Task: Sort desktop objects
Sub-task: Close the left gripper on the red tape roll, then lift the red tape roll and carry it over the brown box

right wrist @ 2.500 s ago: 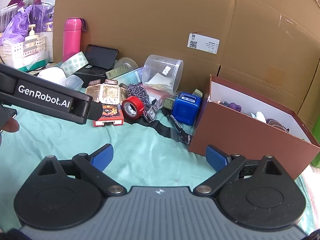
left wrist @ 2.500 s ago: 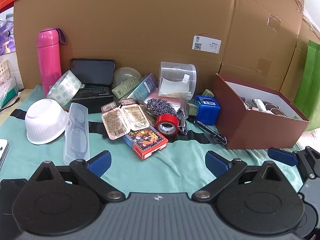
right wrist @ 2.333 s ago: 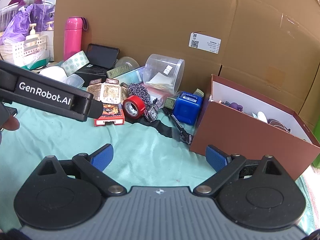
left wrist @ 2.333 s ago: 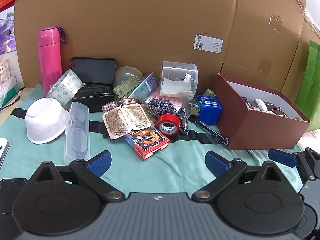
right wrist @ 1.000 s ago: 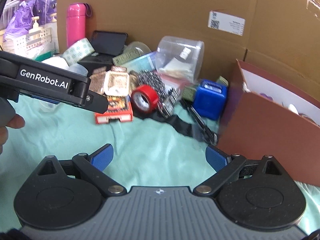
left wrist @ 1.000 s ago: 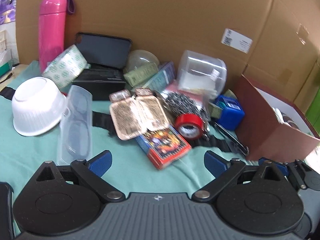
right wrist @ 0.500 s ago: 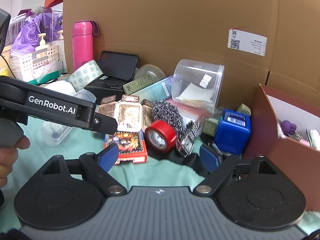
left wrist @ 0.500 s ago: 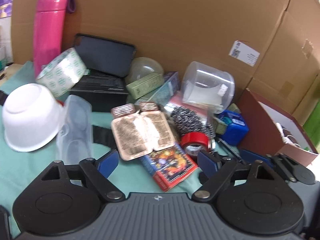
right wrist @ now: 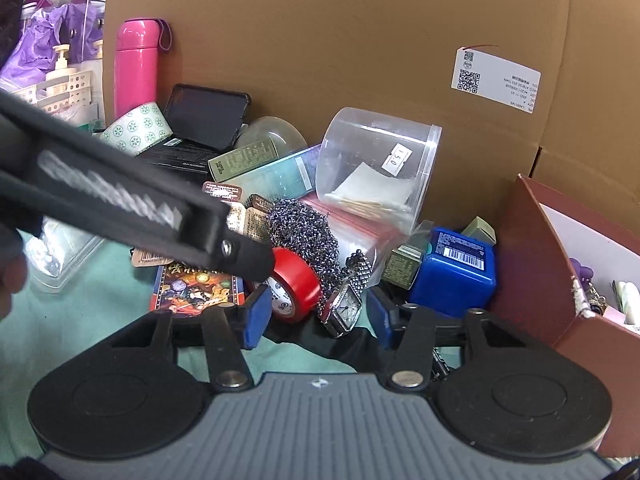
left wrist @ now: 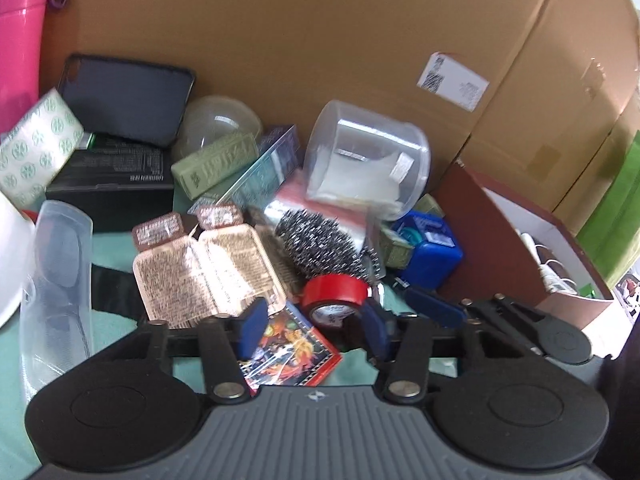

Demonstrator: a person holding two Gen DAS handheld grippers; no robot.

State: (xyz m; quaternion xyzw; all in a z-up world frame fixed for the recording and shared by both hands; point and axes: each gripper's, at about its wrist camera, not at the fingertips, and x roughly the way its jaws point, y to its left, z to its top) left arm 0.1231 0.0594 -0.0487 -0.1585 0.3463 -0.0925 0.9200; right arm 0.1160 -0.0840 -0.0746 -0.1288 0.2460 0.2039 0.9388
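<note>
- My left gripper (left wrist: 314, 328) has its fingers closing (about half apart), with the red tape roll (left wrist: 334, 298) and the card box (left wrist: 290, 350) showing between the blue pads; nothing is pinched.
- My right gripper (right wrist: 318, 316) is also closing its fingers, which stand either side of the red tape roll (right wrist: 294, 284) and a wristwatch (right wrist: 344, 306); the pads touch neither.
- The clutter sits on a teal cloth (right wrist: 80, 320) over the surface, piled toward the back edge against a cardboard wall (right wrist: 320, 40).
- The tape roll stands on edge just in front of a metal scourer (right wrist: 302, 226), beside the card box.
- A blue box (right wrist: 452, 270) lies to the right of the watch, next to the brown sorting box (right wrist: 532, 256), which holds a few small things near the right edge.
- A clear tub (right wrist: 378, 160) lies on its side behind the scourer.
- A pink flask (right wrist: 134, 68) stands upright at the back left corner.
- The left gripper's arm (right wrist: 120, 204) crosses the right wrist view, its tip just beside the tape.
</note>
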